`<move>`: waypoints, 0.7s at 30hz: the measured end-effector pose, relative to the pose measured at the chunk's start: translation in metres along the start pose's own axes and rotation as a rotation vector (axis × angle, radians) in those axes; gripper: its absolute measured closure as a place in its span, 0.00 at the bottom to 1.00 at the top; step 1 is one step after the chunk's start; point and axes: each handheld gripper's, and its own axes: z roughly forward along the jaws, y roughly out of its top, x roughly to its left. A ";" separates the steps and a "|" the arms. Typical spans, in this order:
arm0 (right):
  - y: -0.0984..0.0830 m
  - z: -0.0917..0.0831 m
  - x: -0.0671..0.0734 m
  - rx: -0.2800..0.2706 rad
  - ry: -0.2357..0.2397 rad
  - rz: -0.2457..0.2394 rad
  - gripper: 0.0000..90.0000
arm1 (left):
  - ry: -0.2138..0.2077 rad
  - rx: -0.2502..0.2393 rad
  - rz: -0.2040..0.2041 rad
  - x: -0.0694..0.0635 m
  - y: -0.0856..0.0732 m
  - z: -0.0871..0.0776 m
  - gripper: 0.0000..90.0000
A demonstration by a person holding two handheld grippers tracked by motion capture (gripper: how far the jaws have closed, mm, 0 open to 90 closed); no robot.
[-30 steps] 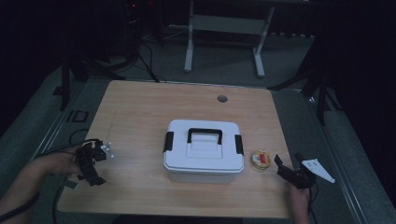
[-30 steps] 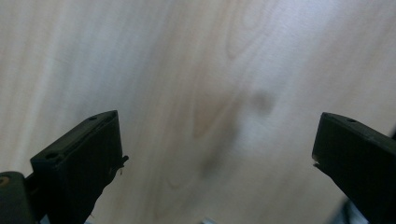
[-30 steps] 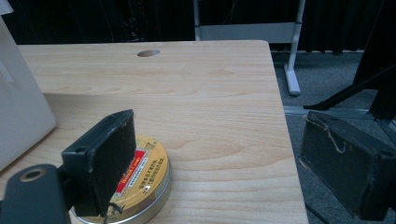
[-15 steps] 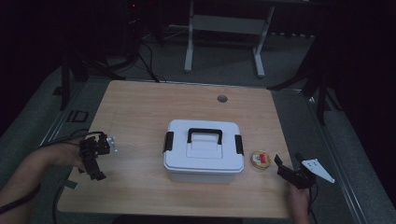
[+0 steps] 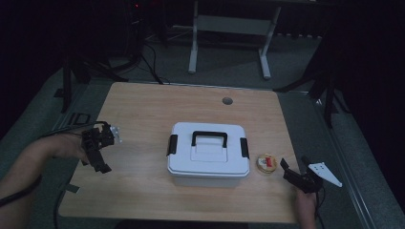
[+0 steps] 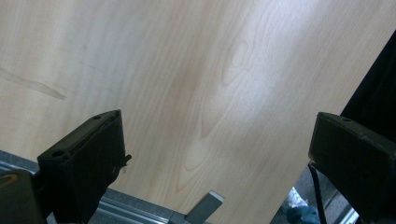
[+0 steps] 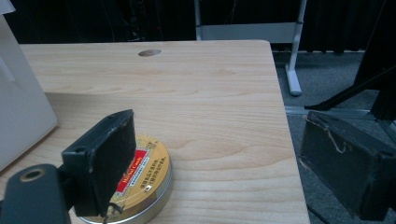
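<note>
My right gripper (image 5: 292,172) open, empty, just right of round tin (image 5: 266,162); tin sits just right of white box (image 5: 208,153). My left gripper (image 5: 98,155) open, empty, well left of box.

The storage box (image 5: 208,157) is white with a black handle and black side latches. The small round tin (image 7: 138,179) has a yellow-gold lid bearing a red label. The table (image 5: 157,107) is pale wood with visible grain. Both grippers are black.
</note>
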 end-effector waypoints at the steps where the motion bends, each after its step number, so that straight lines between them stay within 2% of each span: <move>1: 0.000 0.000 0.000 0.000 0.001 0.000 0.12 | 0.006 0.000 0.001 0.001 0.001 -0.003 0.04; 8: 0.000 0.000 0.000 0.002 -0.001 -0.002 0.12 | 0.005 -0.036 -0.021 0.007 0.007 -0.023 0.04; 15: 0.000 0.000 0.000 0.003 -0.001 -0.002 0.12 | 0.024 -0.060 -0.002 0.008 0.018 -0.040 0.04; 21: 0.000 0.000 0.000 0.003 0.000 -0.002 0.12 | 0.014 -0.091 -0.009 0.010 0.027 -0.046 0.04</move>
